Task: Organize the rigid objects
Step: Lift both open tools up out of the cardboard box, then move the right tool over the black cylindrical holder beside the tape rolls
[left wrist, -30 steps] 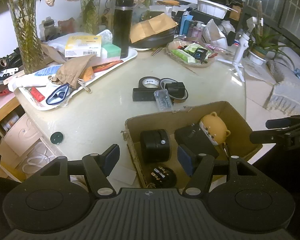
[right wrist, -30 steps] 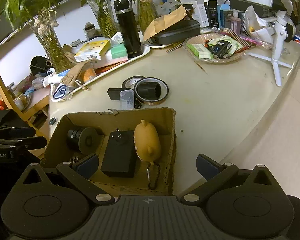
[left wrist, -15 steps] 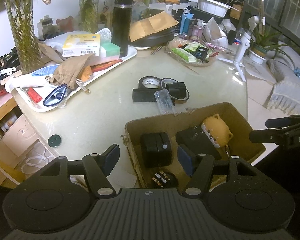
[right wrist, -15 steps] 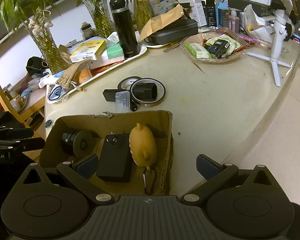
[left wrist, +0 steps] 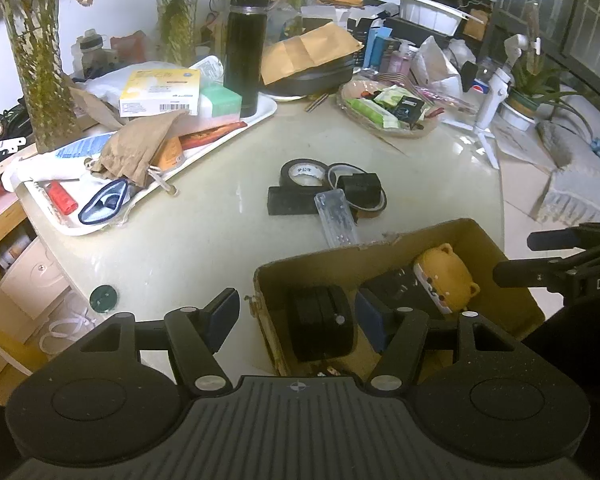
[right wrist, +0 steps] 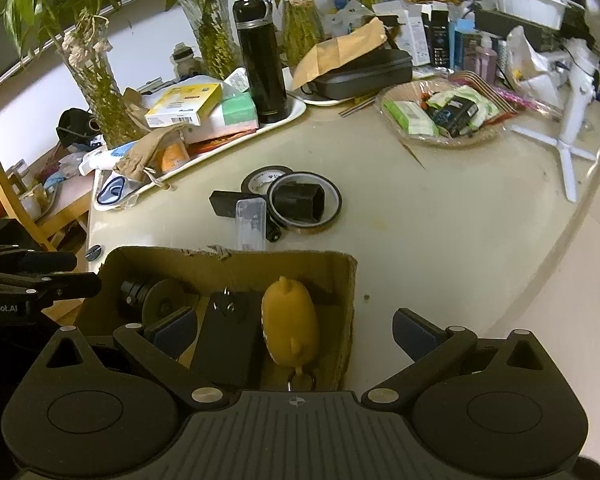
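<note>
While both grippers hover over the near edge of the tabletop [left wrist: 204, 240], a cardboard box [left wrist: 340, 256] sits there with things already in it. Left gripper [left wrist: 298, 314]: jaws partway apart, nothing between the pads, one finger outside the box's left wall, the other over its inside. Right gripper [right wrist: 296, 330]: jaws wide, empty, left finger over the box, right finger past the box's right wall above bare tabletop.

Inside the box, seen from the right wrist view: black round part [right wrist: 152, 300] at left, flat black block [right wrist: 230, 340] in the middle, yellow bear-shaped toy [right wrist: 290, 320] at right, touching the block. A metal clip hangs off the toy's near end.

Just beyond the box's far wall, on the tabletop, a small cluster: clear plastic case [right wrist: 251, 218], black bar [right wrist: 222, 204] to its left, black tape roll [right wrist: 266, 178] behind, thin brown tape ring [right wrist: 304, 202] with a black cube [right wrist: 302, 200] sitting inside it. All close together, some touching.

Far left: white tray [left wrist: 236, 136] loaded with boxes, a brown cloth pouch, a black flask [left wrist: 244, 46] standing upright. Far right: shallow basket [right wrist: 440, 136] of packets, white tripod stand [right wrist: 572, 120]. Small dark round cap [left wrist: 104, 298] lies alone near the tabletop's left edge.
</note>
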`<action>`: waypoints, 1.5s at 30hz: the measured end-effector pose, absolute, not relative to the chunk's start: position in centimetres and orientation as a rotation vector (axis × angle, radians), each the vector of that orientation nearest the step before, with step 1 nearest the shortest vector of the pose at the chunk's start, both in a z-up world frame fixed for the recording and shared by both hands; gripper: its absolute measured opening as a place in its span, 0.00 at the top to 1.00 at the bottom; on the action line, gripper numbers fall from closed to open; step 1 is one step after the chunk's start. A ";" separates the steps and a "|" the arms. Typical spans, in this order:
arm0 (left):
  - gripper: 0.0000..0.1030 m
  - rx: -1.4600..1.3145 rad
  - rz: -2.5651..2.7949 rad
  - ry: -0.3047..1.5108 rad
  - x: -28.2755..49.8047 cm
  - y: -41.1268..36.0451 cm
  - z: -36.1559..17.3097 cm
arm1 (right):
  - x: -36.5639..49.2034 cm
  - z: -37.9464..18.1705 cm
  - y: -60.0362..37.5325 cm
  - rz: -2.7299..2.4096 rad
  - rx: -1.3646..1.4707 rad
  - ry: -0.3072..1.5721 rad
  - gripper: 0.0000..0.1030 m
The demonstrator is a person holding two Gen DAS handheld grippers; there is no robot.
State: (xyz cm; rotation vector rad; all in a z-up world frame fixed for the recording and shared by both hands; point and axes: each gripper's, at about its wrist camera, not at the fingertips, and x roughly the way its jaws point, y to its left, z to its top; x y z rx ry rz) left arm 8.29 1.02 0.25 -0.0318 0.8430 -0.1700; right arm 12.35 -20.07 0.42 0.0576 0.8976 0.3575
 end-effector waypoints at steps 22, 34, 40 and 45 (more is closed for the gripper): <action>0.39 -0.067 -0.173 0.836 11.9 1.5 -1.0 | 19.3 -0.7 -19.2 0.400 -0.048 0.885 0.09; 0.39 -0.084 -0.139 0.820 13.1 2.1 -1.2 | 23.7 -1.9 -17.5 0.481 -0.218 0.879 0.16; 0.39 -0.135 -0.132 0.821 13.2 2.8 -1.3 | 25.6 -2.9 -15.7 0.553 -0.348 0.876 0.31; 0.39 -0.133 -0.131 0.815 13.1 2.7 -1.2 | 27.1 -4.2 -14.1 0.588 -0.484 0.877 0.39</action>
